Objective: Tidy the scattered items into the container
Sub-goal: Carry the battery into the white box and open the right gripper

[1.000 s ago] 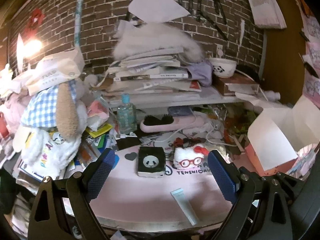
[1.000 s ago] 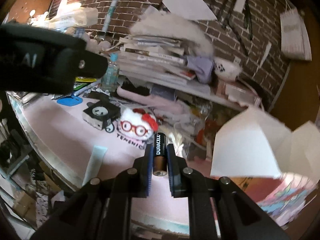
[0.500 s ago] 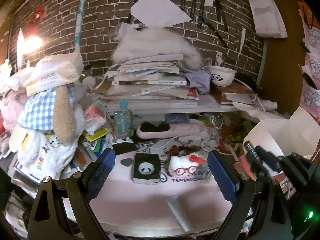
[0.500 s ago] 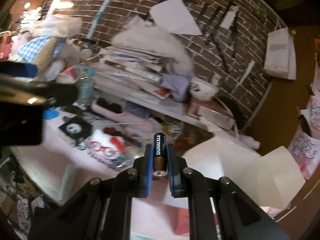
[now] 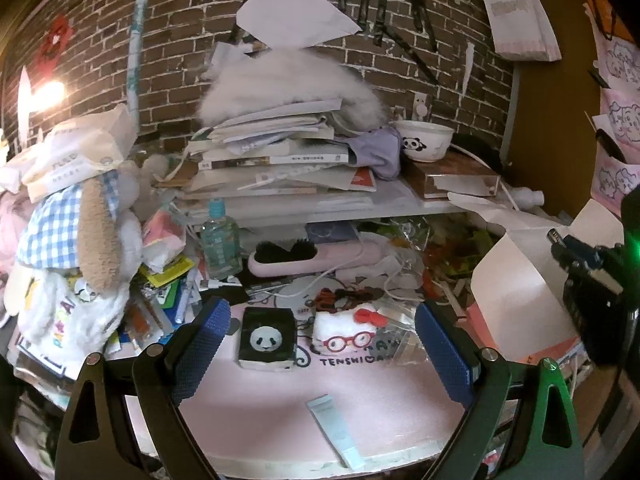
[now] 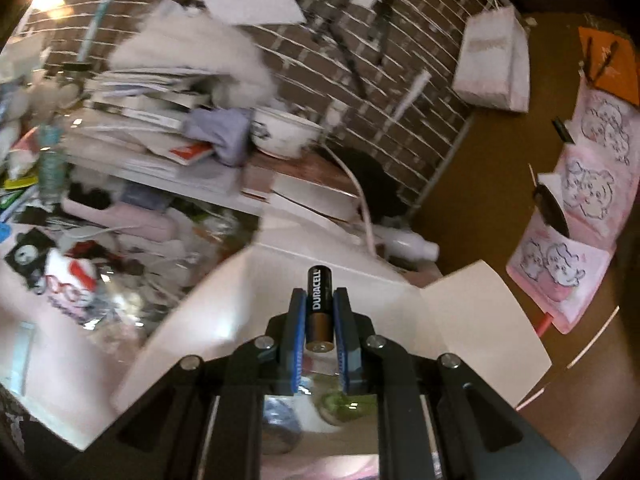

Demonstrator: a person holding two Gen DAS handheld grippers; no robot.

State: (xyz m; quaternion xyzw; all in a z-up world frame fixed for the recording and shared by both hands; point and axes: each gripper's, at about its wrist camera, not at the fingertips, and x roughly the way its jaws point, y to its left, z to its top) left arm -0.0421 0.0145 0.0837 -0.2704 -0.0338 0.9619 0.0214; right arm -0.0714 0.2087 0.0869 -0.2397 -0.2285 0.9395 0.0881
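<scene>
The right claw (image 6: 319, 334) is clamped on a Duracell battery (image 6: 319, 307), which stands upright between the 2 blue pads with its black end pointing away. Below and around it spreads the white box (image 6: 224, 312), flaps folded open; the claw hangs over the box's opening, and some blurred items lie inside at the near edge. In the left wrist view, the same claw shows at the right edge above that box (image 5: 516, 276).

The left claw (image 5: 320, 356) is spread wide with nothing between its pads, hovering over the near part of the pink desk (image 5: 264, 412). Between its fingers, farther off, a black panda box (image 5: 267, 338) sits just left of a white plush with red glasses and a red bow (image 5: 347, 330). A pale blue tube (image 5: 335, 426) lies near the front edge of the desk. Behind are a pink hairbrush (image 5: 316, 258), a clear bottle (image 5: 218, 240) and, far left, a plush dog in blue check (image 5: 76, 240).
</scene>
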